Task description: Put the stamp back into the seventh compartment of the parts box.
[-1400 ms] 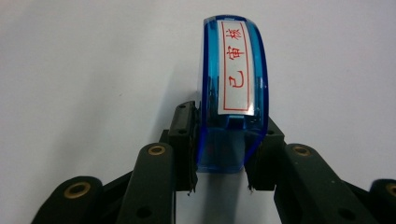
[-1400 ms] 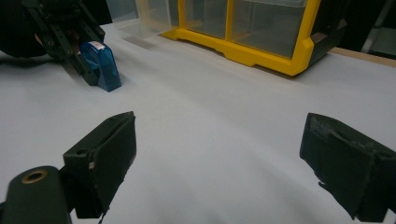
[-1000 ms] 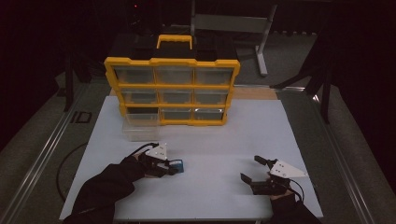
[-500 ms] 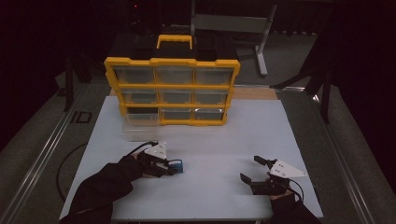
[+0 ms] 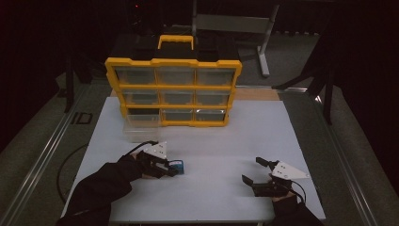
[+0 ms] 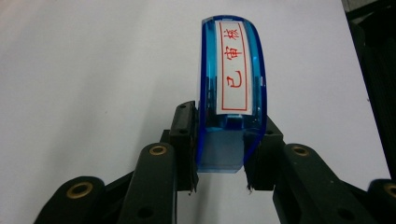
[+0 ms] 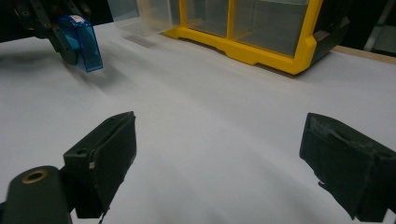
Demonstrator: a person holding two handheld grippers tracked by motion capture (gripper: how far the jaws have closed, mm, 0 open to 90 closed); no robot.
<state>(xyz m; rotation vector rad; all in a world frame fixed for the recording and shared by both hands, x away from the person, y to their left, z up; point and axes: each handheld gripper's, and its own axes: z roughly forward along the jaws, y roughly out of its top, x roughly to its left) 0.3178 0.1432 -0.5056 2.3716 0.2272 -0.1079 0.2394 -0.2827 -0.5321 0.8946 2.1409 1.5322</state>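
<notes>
1. Our left gripper (image 5: 173, 168) is clamped on a small blue stamp (image 6: 232, 93). Its two jaws pinch the lower end, and most of the body, with its white label and red characters, juts out past them.
2. The stamp hangs just above the white worktop (image 5: 211, 141), near the front edge and left of the middle, well apart from the yellow drawer cabinet (image 5: 173, 92) at the back edge.
3. Our right gripper (image 5: 258, 174) rests near the front right corner with its jaws spread wide and nothing between them.
4. A clear drawer (image 5: 140, 132) sits pulled out on the worktop, just in front of the cabinet's lower left slot. We judge that it is where the stamp should go.
5. Risks from here:
   - The grip is on the end alone, so a quick swing could let the smooth plastic pivot or slip out.
   - Coming in too low, the stamp could strike the drawer's front wall and shove the light drawer back.
   - Letting go from too high could make it bounce out.
</notes>
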